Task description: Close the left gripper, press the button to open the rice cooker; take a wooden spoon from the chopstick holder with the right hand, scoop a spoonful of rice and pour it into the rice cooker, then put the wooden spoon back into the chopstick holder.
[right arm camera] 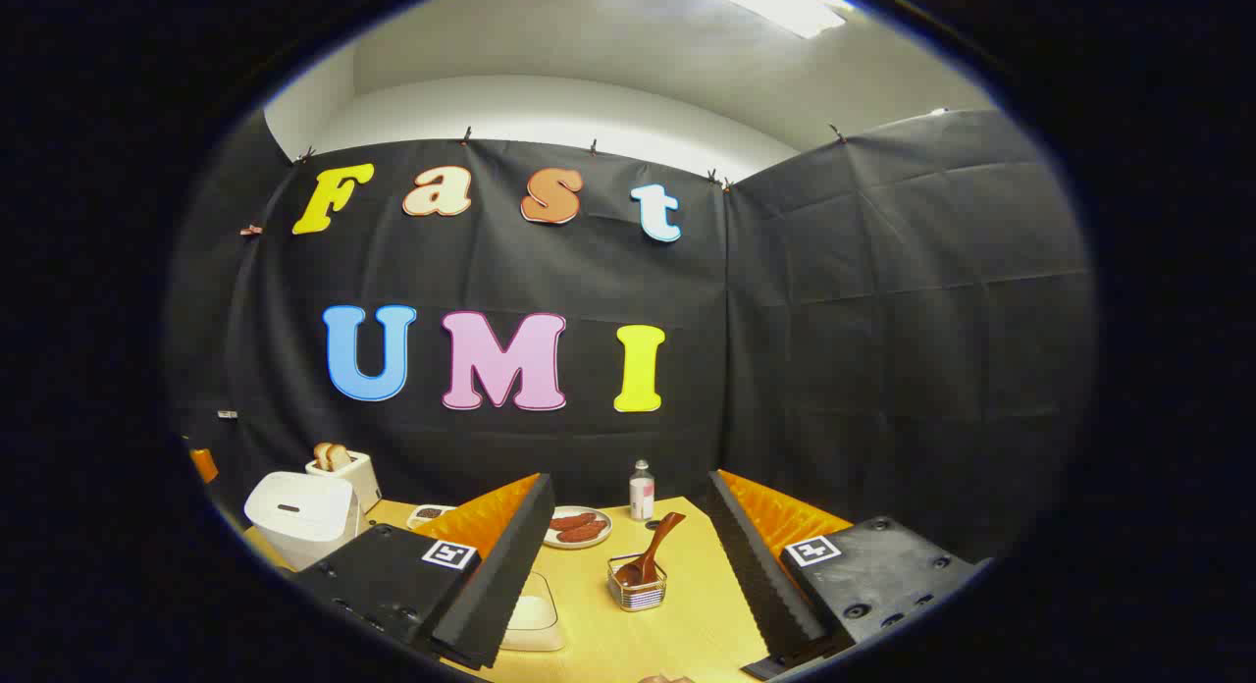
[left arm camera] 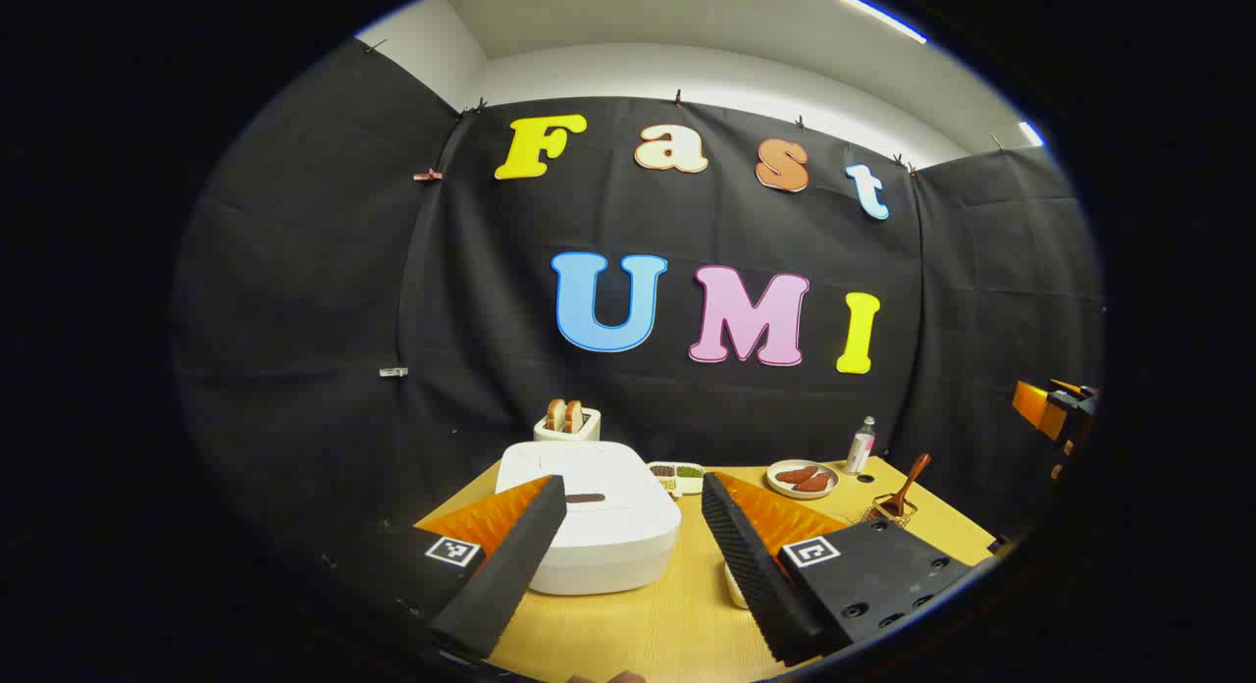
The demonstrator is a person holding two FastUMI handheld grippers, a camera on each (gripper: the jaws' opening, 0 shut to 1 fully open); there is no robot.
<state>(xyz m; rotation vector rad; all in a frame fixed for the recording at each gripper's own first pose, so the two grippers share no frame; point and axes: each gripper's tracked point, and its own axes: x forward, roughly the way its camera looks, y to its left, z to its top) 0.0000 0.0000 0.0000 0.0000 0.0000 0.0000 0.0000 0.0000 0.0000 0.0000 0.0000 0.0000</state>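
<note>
both grippers wide, holding nothing. left gripper [left arm camera: 628,555] above the closed white rice cooker [left arm camera: 589,516]. right gripper [right arm camera: 628,575] faces the brown wooden spoon [right arm camera: 648,555] upright in the wire chopstick holder [right arm camera: 638,590].

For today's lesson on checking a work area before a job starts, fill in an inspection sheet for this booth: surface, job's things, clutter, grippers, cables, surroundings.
Surface: wooden table, no spills seen.
Job's things: white rice cooker, lid shut; wooden spoon standing tilted in the wire chopstick holder; white rice container near the front edge.
Clutter: toaster with bread behind the cooker; divided dish; plate of sausages; small bottle.
Grippers: left gripper open, facing the cooker; right gripper open, facing the holder.
Cables: nothing seen.
Surroundings: black cloth walls, white ceiling.
</note>
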